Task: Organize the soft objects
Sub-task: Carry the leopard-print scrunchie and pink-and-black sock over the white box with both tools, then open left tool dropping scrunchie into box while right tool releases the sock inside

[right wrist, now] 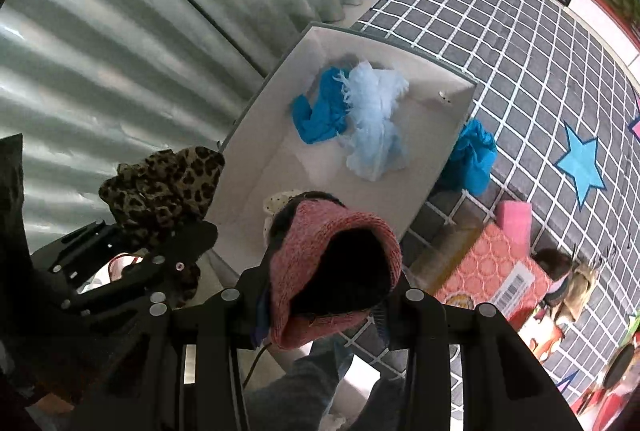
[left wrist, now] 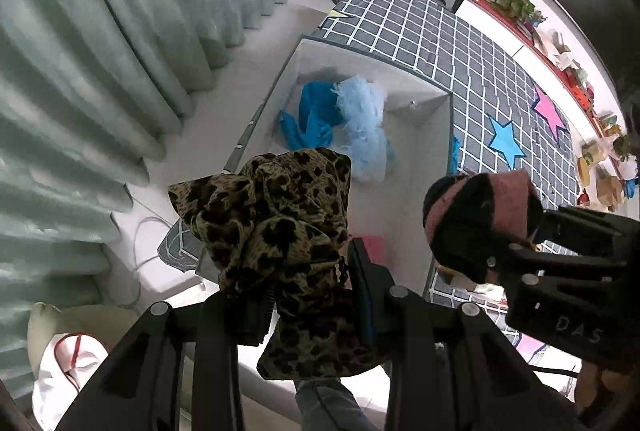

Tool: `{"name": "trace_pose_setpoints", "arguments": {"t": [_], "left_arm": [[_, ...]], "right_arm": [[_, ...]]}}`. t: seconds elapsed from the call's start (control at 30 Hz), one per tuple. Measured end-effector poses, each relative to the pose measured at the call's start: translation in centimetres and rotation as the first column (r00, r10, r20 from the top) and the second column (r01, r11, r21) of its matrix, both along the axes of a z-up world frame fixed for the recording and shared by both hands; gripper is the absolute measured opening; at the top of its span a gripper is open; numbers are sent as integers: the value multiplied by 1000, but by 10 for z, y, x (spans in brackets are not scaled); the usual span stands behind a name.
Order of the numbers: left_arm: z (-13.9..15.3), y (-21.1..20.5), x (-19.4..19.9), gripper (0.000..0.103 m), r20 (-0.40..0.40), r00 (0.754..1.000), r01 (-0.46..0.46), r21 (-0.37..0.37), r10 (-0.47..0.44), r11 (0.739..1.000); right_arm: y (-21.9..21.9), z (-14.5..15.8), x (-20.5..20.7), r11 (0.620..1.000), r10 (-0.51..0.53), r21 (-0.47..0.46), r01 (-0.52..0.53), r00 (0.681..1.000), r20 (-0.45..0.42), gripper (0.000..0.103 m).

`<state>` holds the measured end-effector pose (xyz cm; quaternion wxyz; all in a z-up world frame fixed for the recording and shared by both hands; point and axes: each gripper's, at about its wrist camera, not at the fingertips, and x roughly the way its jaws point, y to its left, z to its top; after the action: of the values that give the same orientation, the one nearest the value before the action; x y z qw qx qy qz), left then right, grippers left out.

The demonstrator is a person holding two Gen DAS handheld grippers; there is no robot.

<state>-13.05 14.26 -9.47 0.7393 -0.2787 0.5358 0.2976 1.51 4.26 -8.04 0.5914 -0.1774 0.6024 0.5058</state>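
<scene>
My left gripper [left wrist: 308,291] is shut on a bunched leopard-print cloth [left wrist: 272,231], held above the near end of an open white box [left wrist: 440,159]. My right gripper [right wrist: 324,311] is shut on a pink and black knitted piece [right wrist: 332,271], also over the box's near end. Each gripper shows in the other's view: the right one [left wrist: 500,251] at the right, the left one [right wrist: 176,243] at the left with the leopard cloth [right wrist: 164,183]. Inside the box [right wrist: 260,135] lie a bright blue cloth [right wrist: 320,115] and a pale blue fluffy piece [right wrist: 372,127].
The box stands at the edge of a grey checked mat [right wrist: 520,51] with star shapes. Another blue cloth [right wrist: 472,155] lies on the mat against the box's right wall. A pink patterned carton [right wrist: 492,267] and a pink block [right wrist: 514,223] sit nearby. Pale curtains [left wrist: 100,71] hang at the left.
</scene>
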Motion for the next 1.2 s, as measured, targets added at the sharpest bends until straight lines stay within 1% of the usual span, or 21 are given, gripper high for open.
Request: {"name": "trace_pose_setpoints", "arguments": {"t": [0.17, 0.43, 1.2], "left_arm": [[-9, 3, 8, 37, -29, 1000, -4, 0, 4, 1000], [-27, 3, 14, 36, -72, 997, -1, -27, -1, 1000], [-37, 4, 19, 37, -98, 995, 7, -34, -10, 999]], "right_arm": [[10, -1, 2, 1000, 20, -4, -20, 1000, 11, 42], [12, -7, 3, 1000, 24, -16, -24, 1000, 4, 42], [17, -17, 3, 999, 22, -38, -23, 1000, -14, 42]]}}
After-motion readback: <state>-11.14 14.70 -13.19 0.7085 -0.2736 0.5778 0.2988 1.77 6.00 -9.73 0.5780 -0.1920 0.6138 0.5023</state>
